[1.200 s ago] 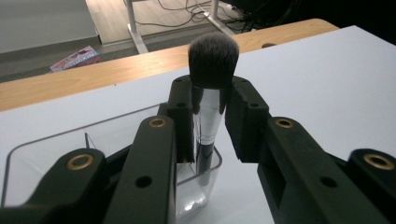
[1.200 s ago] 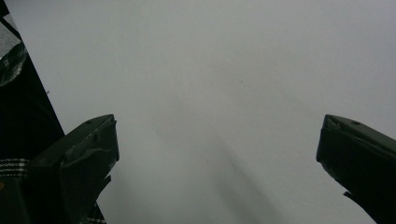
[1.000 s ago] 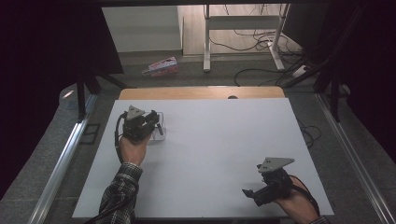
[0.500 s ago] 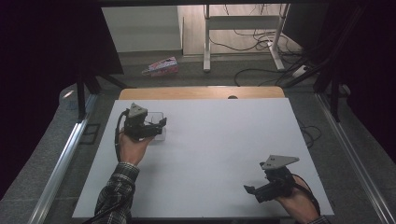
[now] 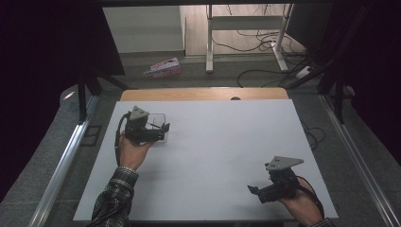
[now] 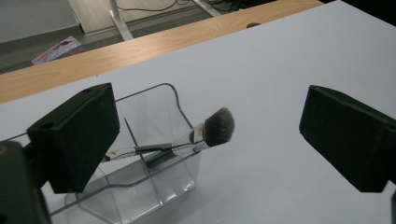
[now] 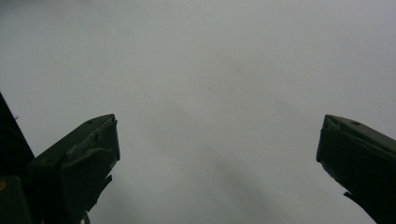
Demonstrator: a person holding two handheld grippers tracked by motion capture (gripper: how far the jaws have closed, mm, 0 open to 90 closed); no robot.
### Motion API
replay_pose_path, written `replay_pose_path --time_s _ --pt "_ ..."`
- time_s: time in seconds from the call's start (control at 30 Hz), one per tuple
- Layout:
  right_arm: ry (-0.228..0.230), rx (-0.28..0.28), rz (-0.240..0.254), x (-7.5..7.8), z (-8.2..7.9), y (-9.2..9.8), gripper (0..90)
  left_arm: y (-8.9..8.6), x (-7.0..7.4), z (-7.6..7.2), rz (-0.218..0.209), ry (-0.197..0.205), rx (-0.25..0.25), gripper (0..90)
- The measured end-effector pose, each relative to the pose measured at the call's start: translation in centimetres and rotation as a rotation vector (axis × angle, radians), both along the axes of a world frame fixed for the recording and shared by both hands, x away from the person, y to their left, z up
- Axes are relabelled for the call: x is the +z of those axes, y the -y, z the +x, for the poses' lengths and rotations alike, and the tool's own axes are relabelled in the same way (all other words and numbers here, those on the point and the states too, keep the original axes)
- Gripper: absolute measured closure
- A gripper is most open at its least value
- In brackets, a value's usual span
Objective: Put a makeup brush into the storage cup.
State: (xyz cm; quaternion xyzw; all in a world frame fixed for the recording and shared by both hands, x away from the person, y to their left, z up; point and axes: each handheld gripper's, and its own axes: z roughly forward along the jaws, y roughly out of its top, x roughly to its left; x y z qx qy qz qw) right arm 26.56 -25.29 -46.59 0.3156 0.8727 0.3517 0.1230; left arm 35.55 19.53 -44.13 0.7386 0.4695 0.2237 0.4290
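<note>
While the white table (image 5: 213, 156) lies bare, a clear acrylic organizer (image 6: 154, 140) at its far-left holds one makeup brush (image 6: 205, 133). Left gripper (image 6: 205, 140): jaws just opened, brush released. Right gripper (image 5: 255, 191): open, idle. Next: withdraw left.

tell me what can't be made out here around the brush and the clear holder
- Brush handle end: in the left gripper view the left jaw of the open left gripper covers it.
- Clear holder base: cut off by the bottom edge of that view.
- Brush in the high view: too small, and the left gripper overlaps the holder.
- Right gripper: its view faces bare table.
</note>
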Motion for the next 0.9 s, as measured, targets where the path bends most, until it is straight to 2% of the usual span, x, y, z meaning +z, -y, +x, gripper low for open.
replay_pose_path --time_s 0.1,0.3,0.6,0.77,0.9 --pt "0.003 -0.011 -0.009 -0.2 0.1 0.1 0.0 -0.1 -0.2 -0.2 -0.012 -0.009 -0.013 3.5" --pt "0.008 -0.022 -0.01 -0.3 0.1 0.0 0.0 -0.3 -0.3 -0.6 -0.01 -0.015 -0.028 1.6" --pt "0.017 -0.047 -0.03 -0.4 0.0 0.1 0.0 -0.1 0.1 -1.5 -0.008 -0.007 -0.056 0.6" --pt "0.021 -0.051 -0.037 -0.4 -0.1 0.1 0.0 0.0 0.2 -1.7 -0.029 -0.023 -0.08 0.1" --pt "0.021 -0.049 -0.034 -0.4 -0.1 0.1 0.0 0.1 0.3 -2.0 -0.02 -0.03 -0.088 0.0"
